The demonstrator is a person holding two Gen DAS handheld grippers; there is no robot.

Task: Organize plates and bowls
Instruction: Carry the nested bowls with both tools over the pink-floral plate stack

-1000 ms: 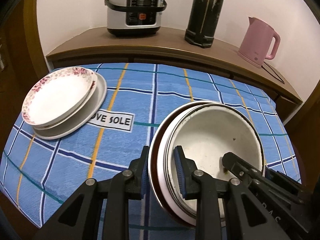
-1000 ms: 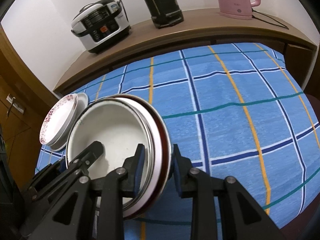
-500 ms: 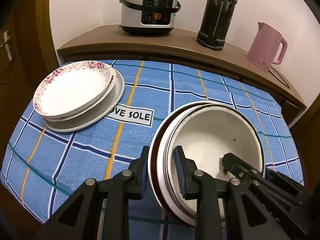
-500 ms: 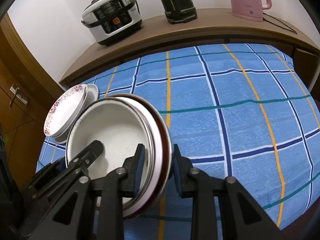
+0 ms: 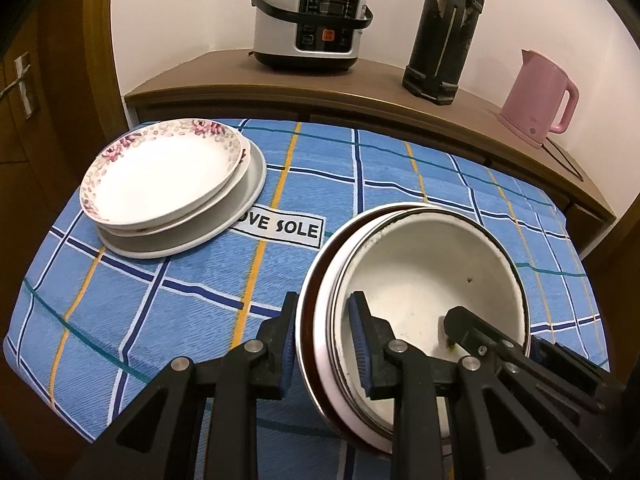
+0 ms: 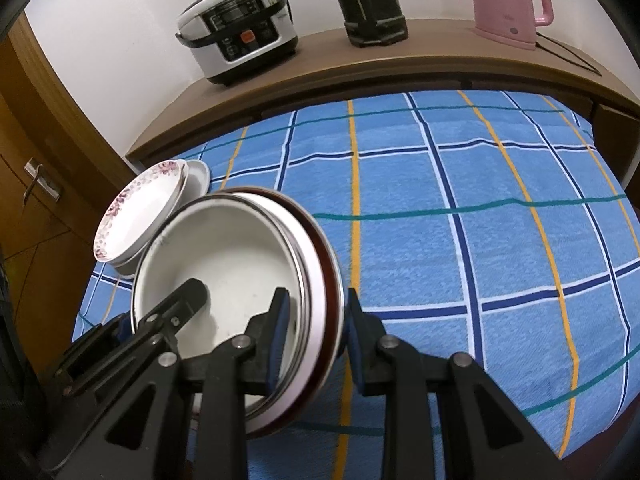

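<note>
Nested bowls [image 5: 424,280]: white enamel bowl inside a white dish with a dark red rim, at 5 o'clock on the blue checked tablecloth [image 5: 160,300].
Left gripper [image 5: 322,340]: clamped over the stack's near-left rim.
Right gripper [image 6: 316,332]: pinching the opposite rim.
Plate pile [image 5: 168,184]: floral plate on top, at 10 o'clock.
Sideboard [image 5: 380,92]: rice cooker [image 5: 312,20], black flask [image 5: 444,32], pink kettle [image 5: 536,100] at 12 to 2 o'clock.

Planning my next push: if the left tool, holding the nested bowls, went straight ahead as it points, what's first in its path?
Probably only the checked tablecloth, then the wooden counter edge beyond. The plate stack lies left of that line. The left tool grips the nested bowls; depth is uncertain.
</note>
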